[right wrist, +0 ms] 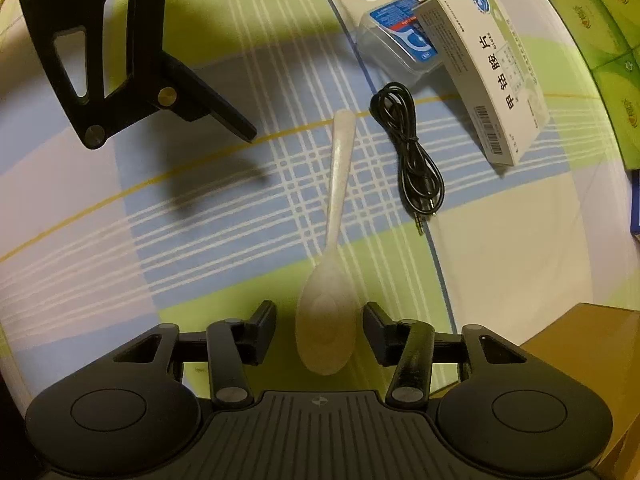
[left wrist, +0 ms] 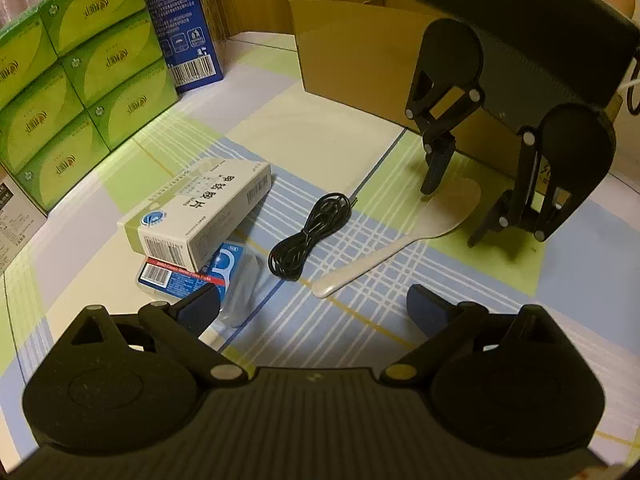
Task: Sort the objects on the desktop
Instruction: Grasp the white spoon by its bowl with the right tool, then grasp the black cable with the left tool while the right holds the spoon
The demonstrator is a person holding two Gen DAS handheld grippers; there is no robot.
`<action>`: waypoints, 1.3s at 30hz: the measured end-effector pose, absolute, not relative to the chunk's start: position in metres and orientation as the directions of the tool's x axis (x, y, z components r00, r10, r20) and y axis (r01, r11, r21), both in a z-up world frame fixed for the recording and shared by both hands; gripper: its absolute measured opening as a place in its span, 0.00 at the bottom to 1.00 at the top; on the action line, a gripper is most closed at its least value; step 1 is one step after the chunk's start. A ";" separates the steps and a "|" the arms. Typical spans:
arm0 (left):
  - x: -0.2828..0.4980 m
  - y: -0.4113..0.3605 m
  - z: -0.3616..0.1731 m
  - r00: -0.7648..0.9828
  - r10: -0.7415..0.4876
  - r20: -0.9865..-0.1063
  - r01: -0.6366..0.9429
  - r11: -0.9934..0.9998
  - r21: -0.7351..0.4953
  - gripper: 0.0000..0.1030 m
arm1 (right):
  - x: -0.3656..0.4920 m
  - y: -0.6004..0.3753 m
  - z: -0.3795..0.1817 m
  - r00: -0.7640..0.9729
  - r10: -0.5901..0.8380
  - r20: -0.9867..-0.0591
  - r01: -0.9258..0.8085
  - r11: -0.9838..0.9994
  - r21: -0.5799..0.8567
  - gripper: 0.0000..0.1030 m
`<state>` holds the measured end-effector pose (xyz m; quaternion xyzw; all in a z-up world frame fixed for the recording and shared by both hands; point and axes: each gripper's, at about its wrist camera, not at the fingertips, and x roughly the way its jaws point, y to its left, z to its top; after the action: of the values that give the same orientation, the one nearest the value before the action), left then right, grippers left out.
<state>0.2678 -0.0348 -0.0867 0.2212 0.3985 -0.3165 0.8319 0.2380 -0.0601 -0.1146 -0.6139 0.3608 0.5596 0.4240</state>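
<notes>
Progress: early stage by the look of it; all four loose items lie on the table, none seen inside the brown cardboard box [left wrist: 356,52], whose inside stays hidden.
Step in hand: probably the pick-up of the pale, pearly plastic spoon [right wrist: 329,320].
Right gripper [right wrist: 320,330]: pointing down over the spoon bowl, fingers on both sides of it, narrow gaps visible, pads not pressing, so nothing grasped yet.
Left gripper [left wrist: 314,306]: fingers spread wide, released, holding nothing, hovering above the checked cloth near the spoon handle.
Spoon place: flat on the tablecloth, bowl just beside the cardboard box, handle toward the coiled black audio cable [left wrist: 310,236].
Cable: thin, rubbery, loosely bundled, metal jack plugs at one end; beside the spoon, not touching.
White and green medicine carton [left wrist: 200,216]: rectangular thin card, leaning on the clear plastic floss case with blue label [right wrist: 400,40].
Tablecloth [left wrist: 352,344]: smooth, printed in blue, green and cream squares with white lines.
Background: stacked glossy green boxes [left wrist: 80,80] and a tall blue box [left wrist: 182,28], well apart from the work.
Left to do: all four items to be lifted and sorted.
</notes>
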 end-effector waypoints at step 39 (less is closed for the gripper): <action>0.322 -0.075 -0.102 0.381 -0.383 -0.841 0.799 0.594 0.092 0.41 | 0.261 -0.089 -0.057 0.147 0.057 -0.987 -0.951 -0.266 -0.157 0.30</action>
<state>0.3217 -0.0754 -0.1020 0.2523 0.4124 -0.3731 0.7919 0.2609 -0.0894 -0.0566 -0.5912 0.3780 0.5324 0.4734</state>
